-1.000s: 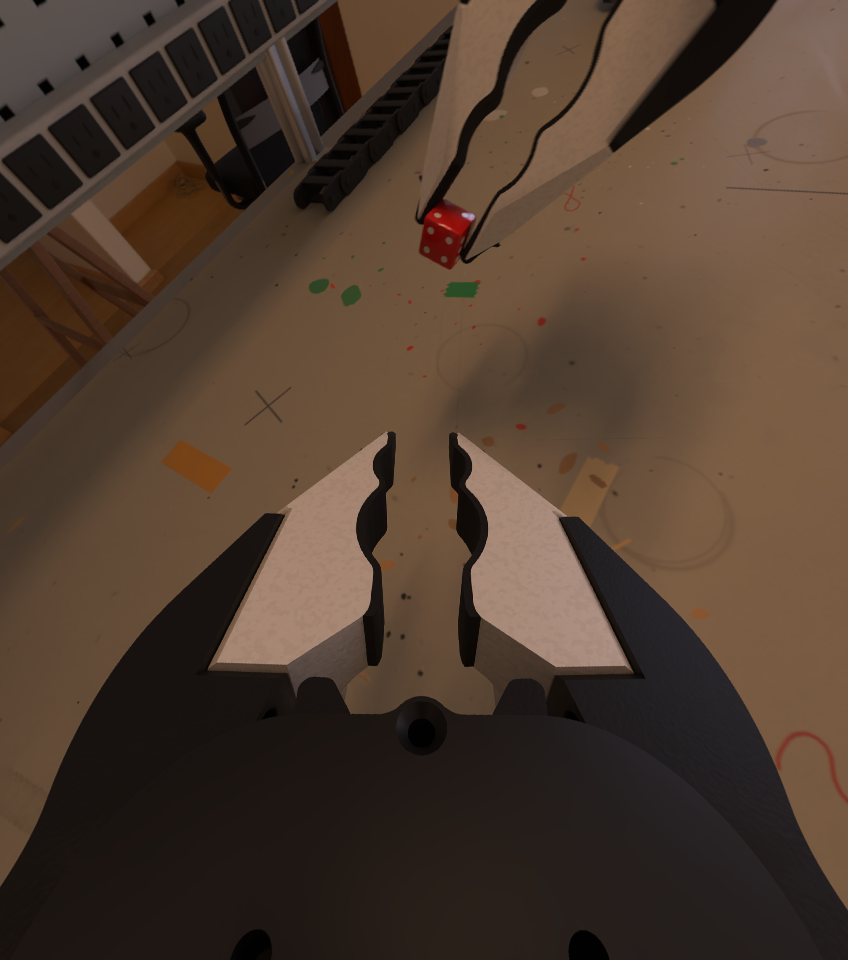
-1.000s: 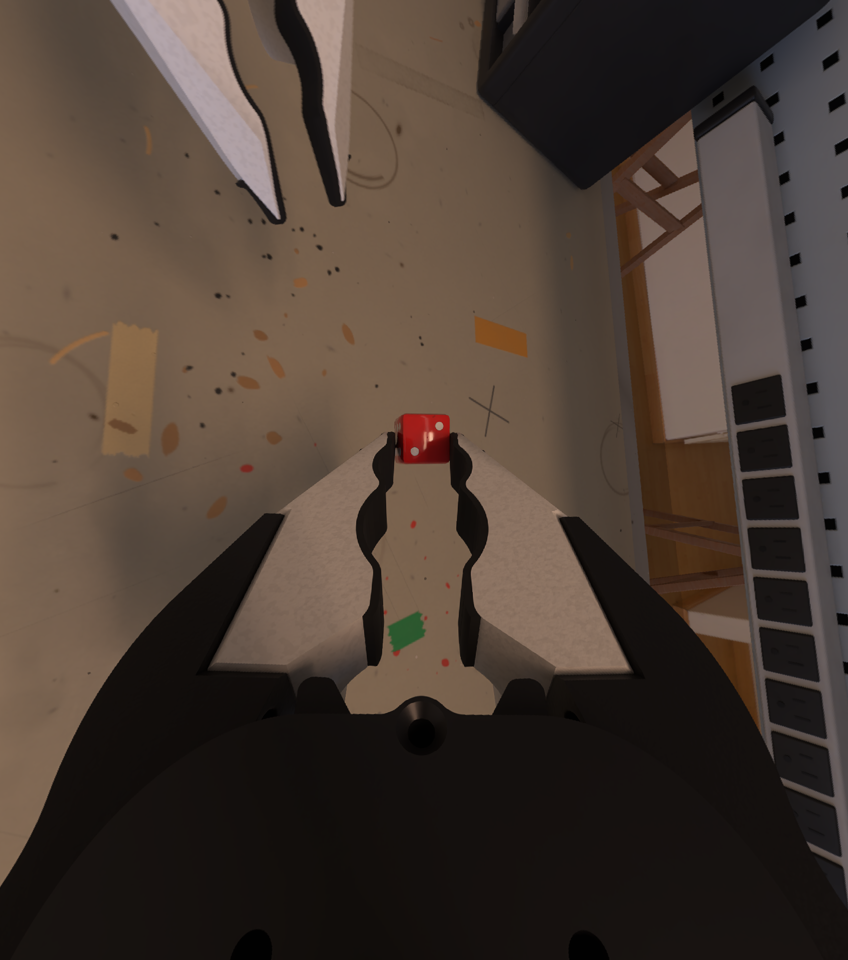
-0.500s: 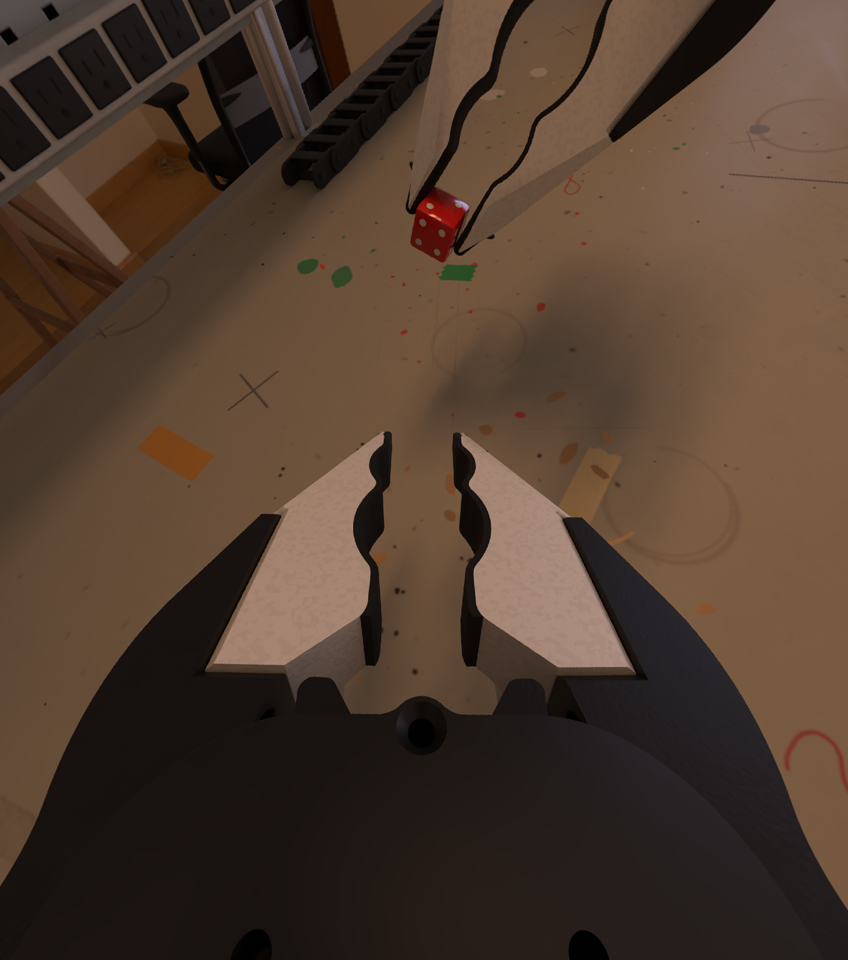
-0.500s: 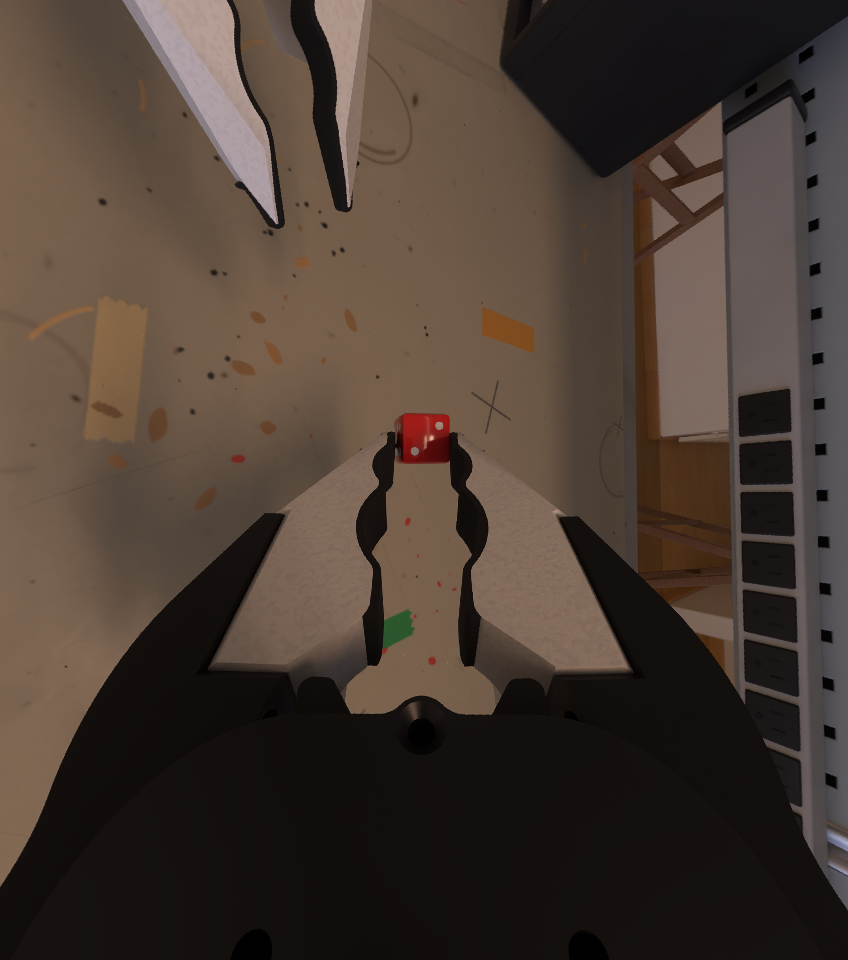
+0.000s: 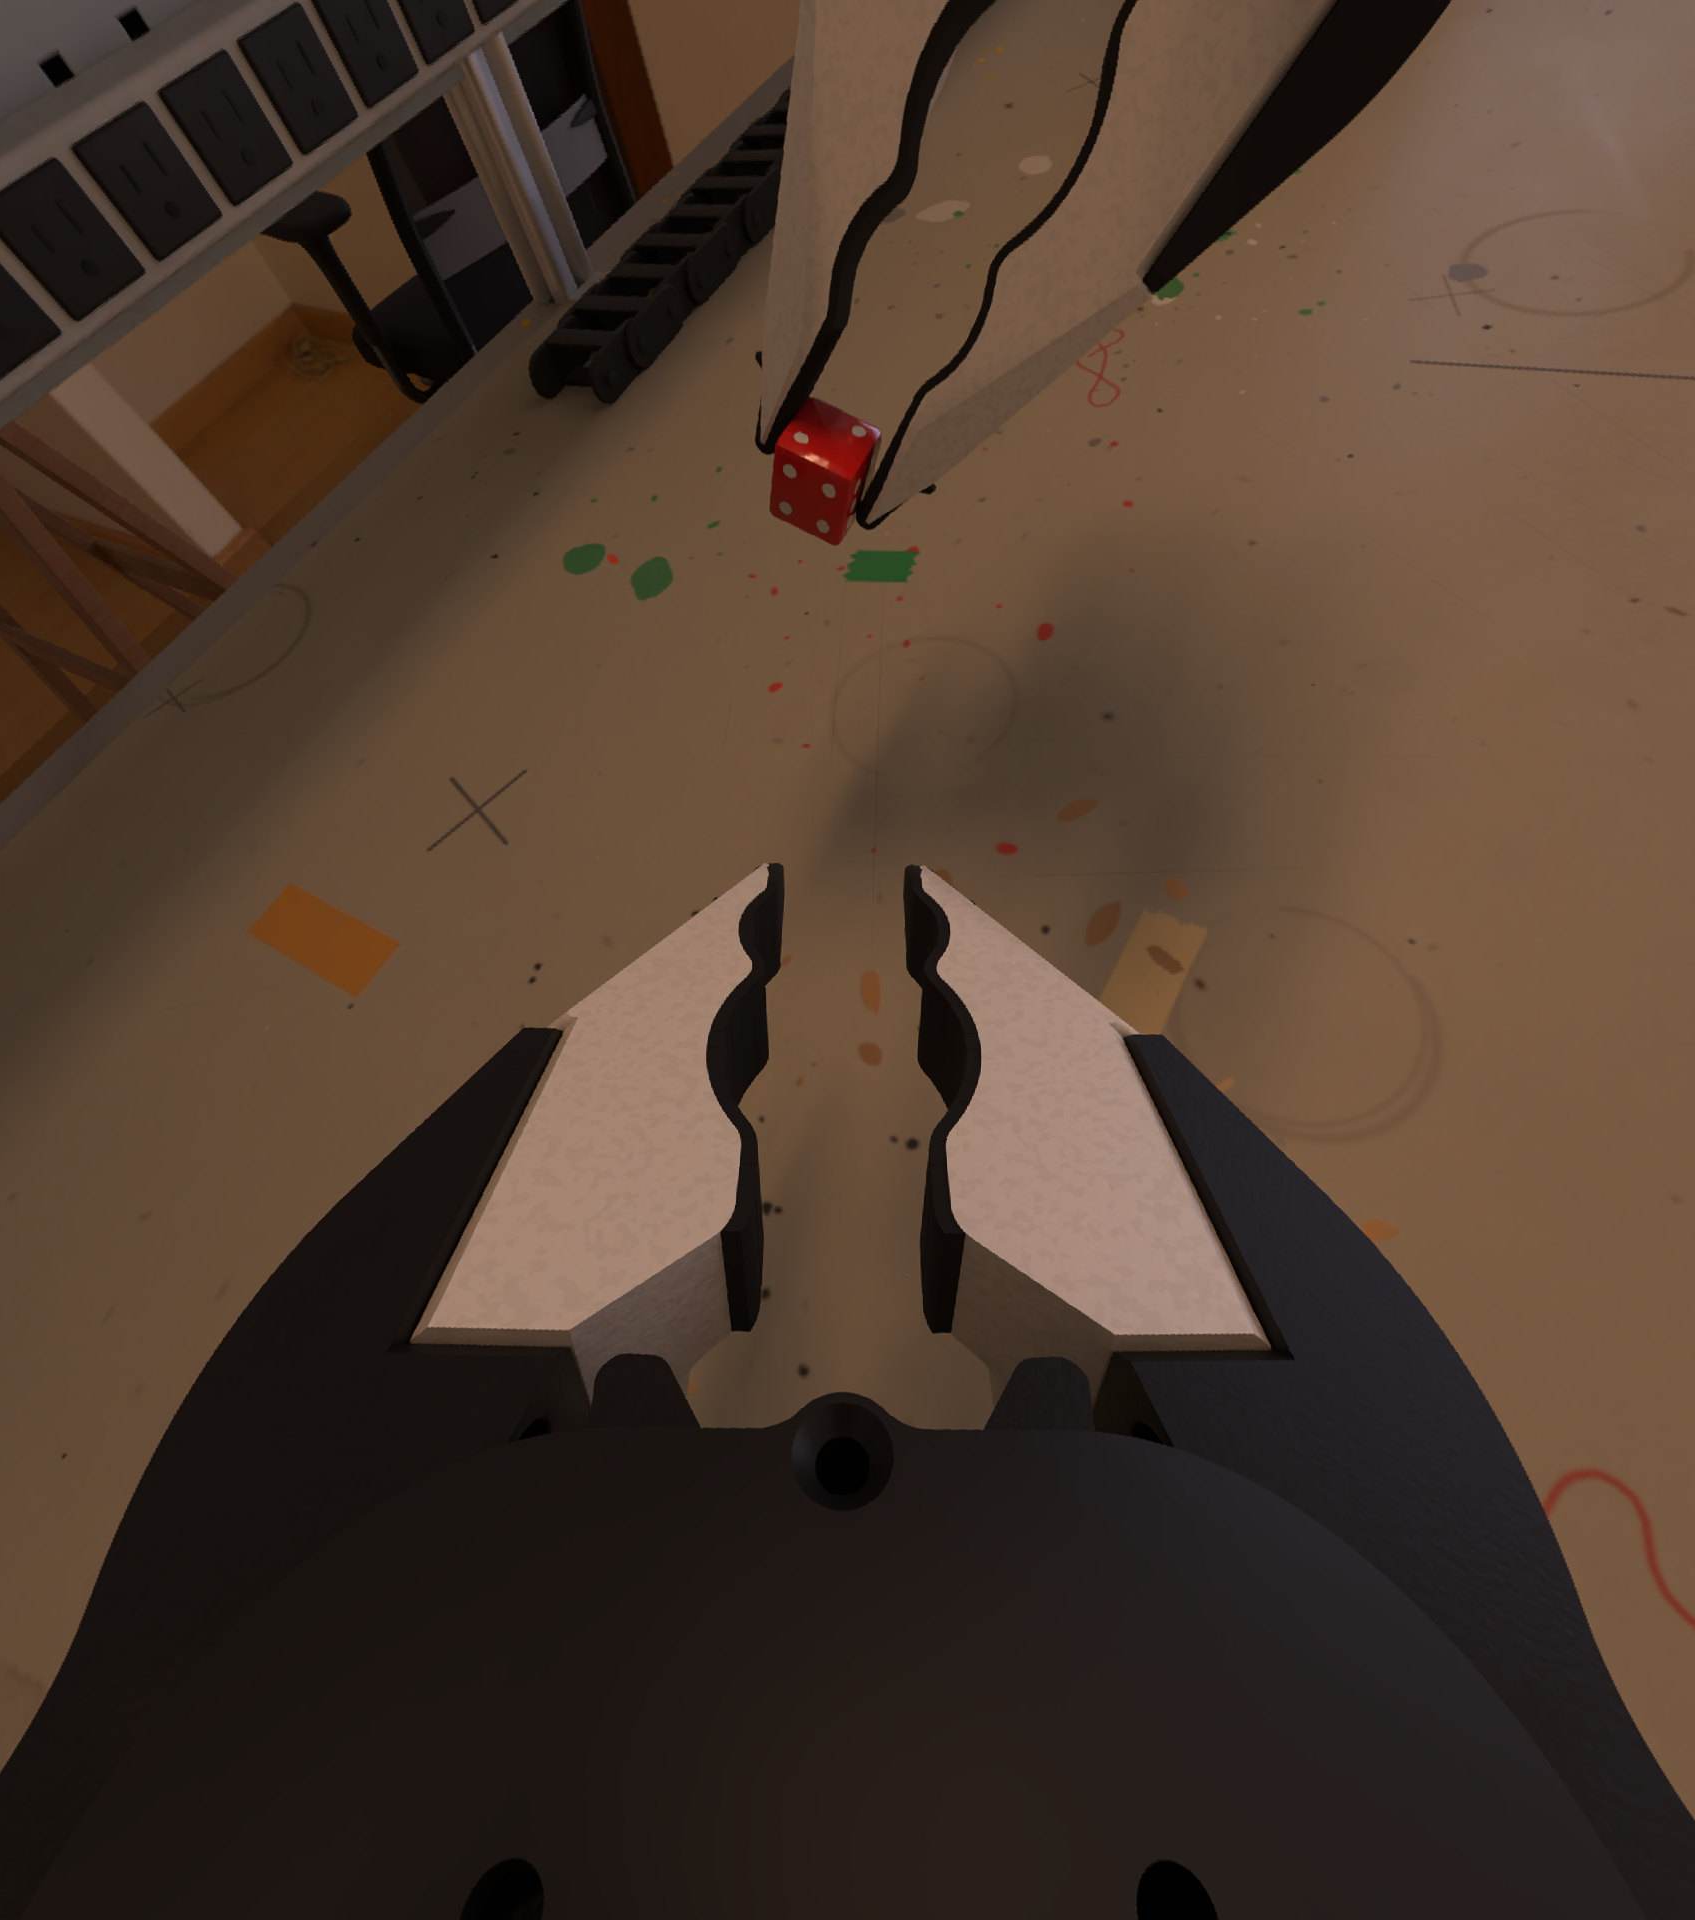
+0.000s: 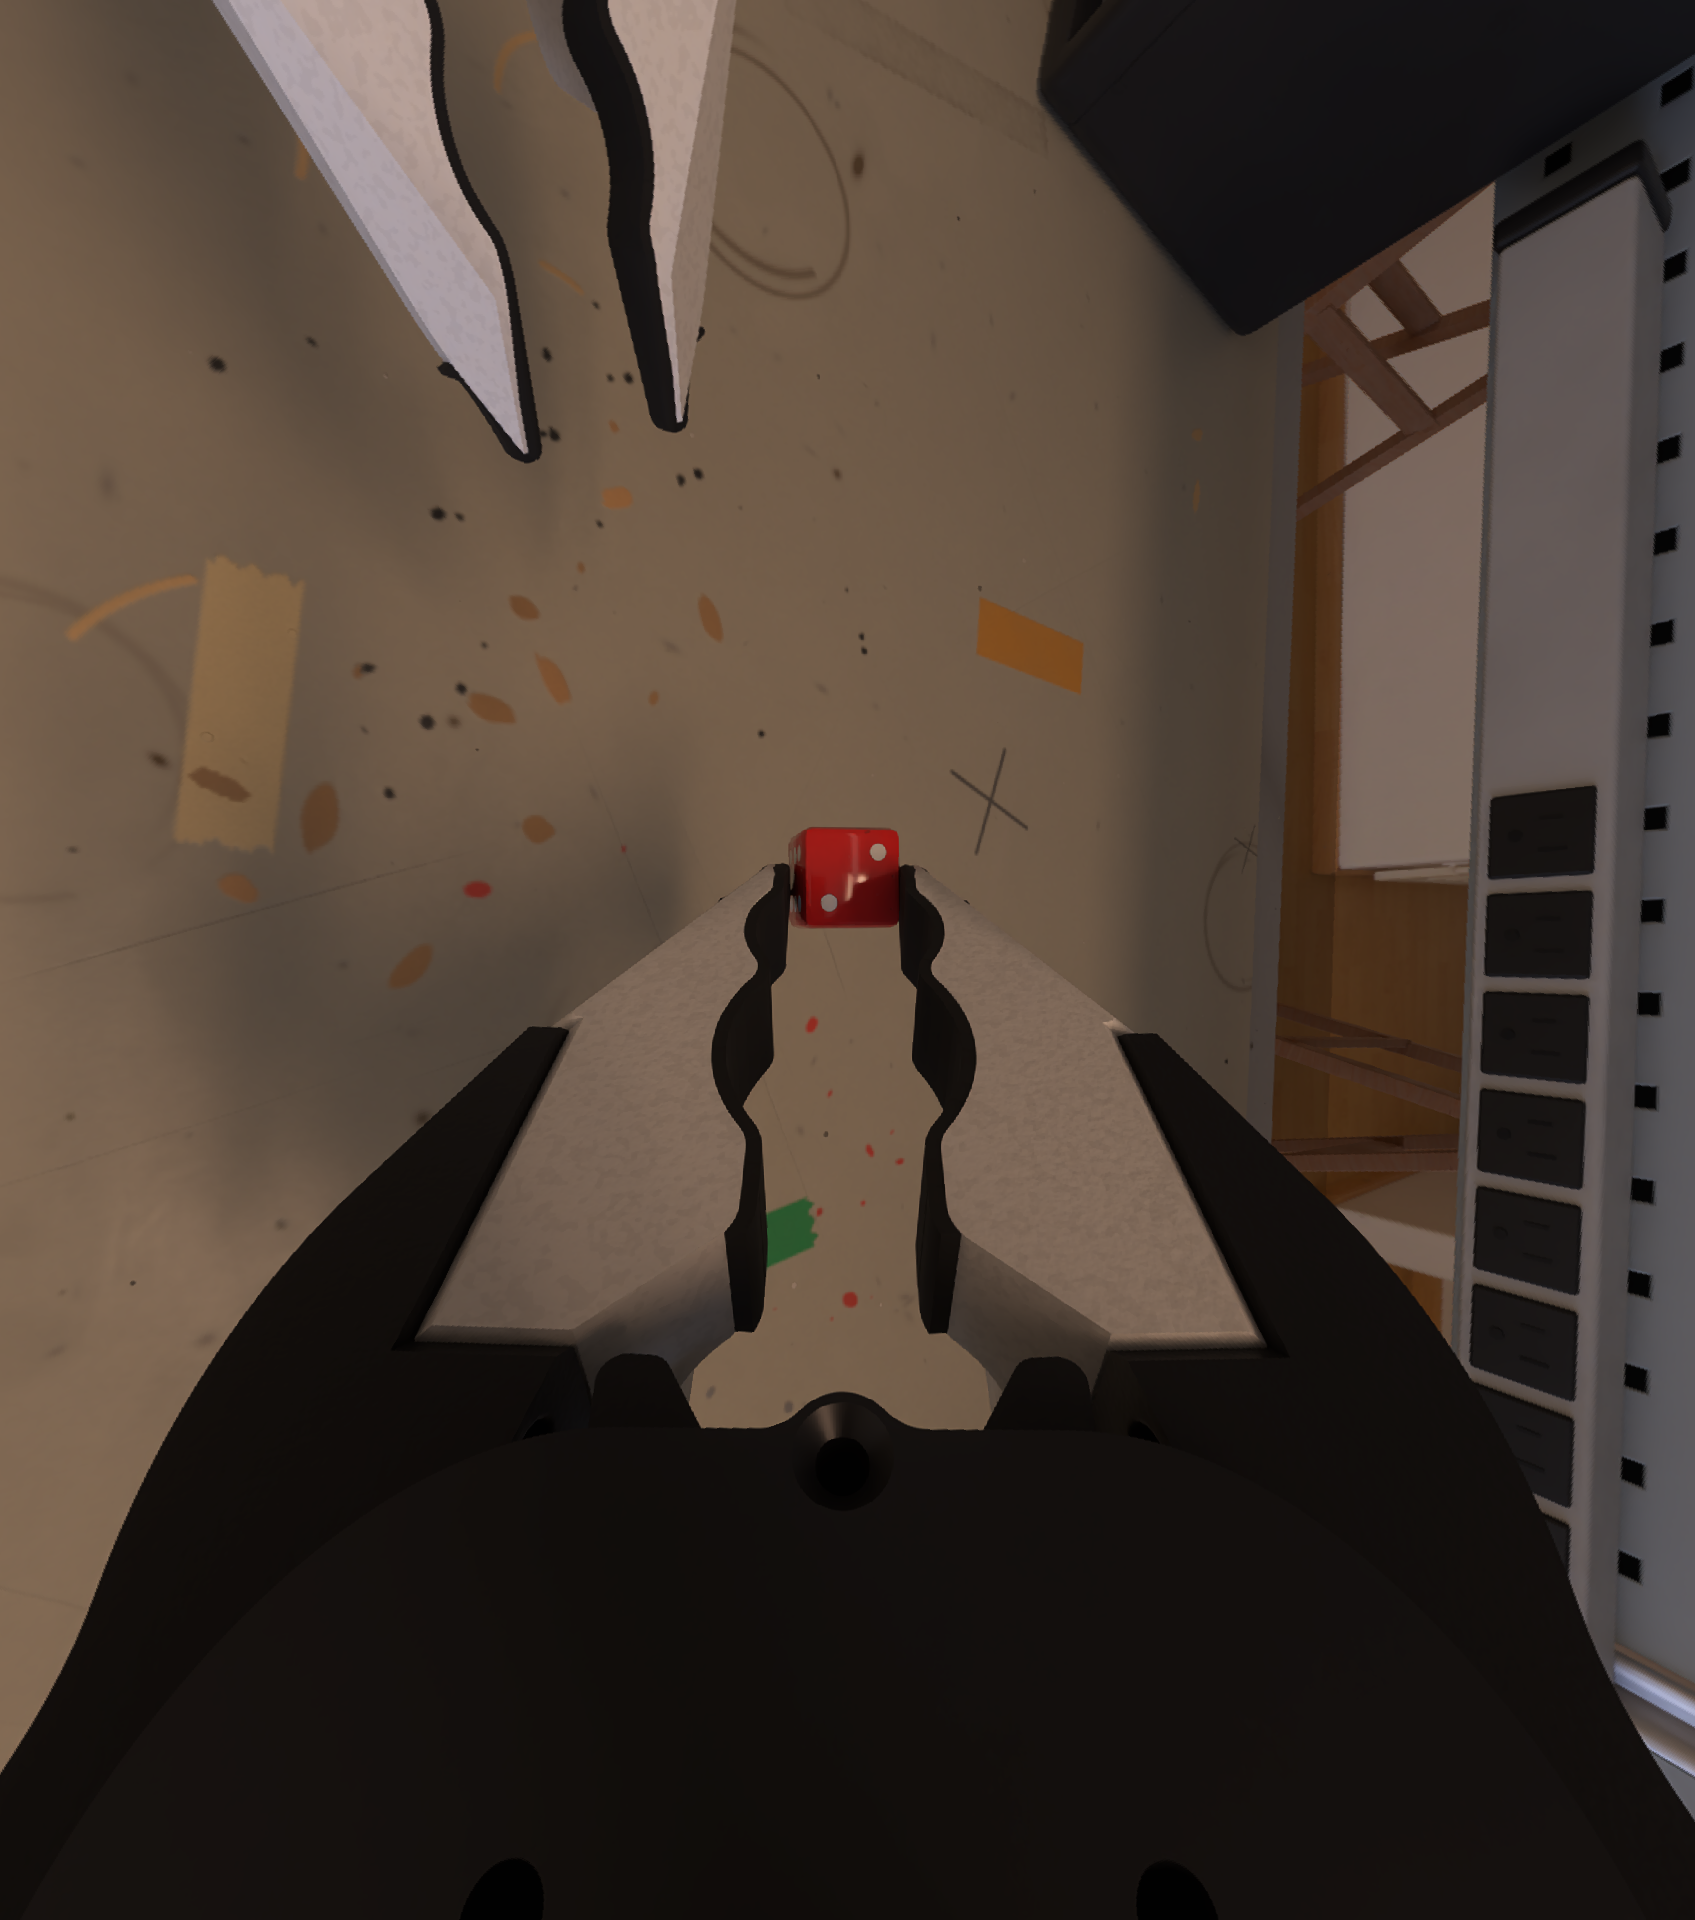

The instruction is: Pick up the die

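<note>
- Die [image 6: 844, 878]: we see it clamped at the tips of the right hand-held gripper [image 6: 841, 883], lifted clear of the bench [image 6: 95, 1039].
- Left hand-held gripper [image 5: 843, 883]: we see it slightly apart, holding nothing.

Fingertips of the right gripper [image 6: 843, 883] cover two side faces of the red die [image 6: 845, 876]; the left gripper [image 6: 599, 442] is cut off by the frame's upper edge, its body unseen
</note>
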Robot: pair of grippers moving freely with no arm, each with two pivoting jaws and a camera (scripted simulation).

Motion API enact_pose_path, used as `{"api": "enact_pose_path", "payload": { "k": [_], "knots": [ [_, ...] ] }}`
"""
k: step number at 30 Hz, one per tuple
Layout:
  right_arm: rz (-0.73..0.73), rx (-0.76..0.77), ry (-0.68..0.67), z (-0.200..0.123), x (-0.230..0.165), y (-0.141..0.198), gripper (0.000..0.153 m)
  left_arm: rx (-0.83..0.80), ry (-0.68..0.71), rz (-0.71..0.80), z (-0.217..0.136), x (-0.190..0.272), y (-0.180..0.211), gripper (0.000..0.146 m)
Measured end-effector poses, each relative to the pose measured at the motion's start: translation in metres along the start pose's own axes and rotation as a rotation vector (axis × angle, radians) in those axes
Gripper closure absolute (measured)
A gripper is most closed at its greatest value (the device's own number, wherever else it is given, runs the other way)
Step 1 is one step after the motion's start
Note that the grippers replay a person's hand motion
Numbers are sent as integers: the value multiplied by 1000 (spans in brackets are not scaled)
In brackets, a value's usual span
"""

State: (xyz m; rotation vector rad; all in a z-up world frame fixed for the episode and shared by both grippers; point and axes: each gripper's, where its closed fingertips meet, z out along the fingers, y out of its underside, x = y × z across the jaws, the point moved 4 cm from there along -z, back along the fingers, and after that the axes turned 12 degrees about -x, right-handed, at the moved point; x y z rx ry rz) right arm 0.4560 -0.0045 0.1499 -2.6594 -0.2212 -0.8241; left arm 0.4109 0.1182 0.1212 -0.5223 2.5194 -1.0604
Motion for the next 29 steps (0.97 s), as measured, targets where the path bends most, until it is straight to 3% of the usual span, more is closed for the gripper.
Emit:
{"api": "enact_pose_path", "payload": {
  "k": [19, 29],
  "knots": [
    [119, -11, 13, 0, 3, 1, 132, 4, 12, 3, 1, 2, 0, 123],
    [115, -82, 35, 1, 4, 3, 132, 15, 6, -2, -2, -1, -2, 123]
  ]
}}
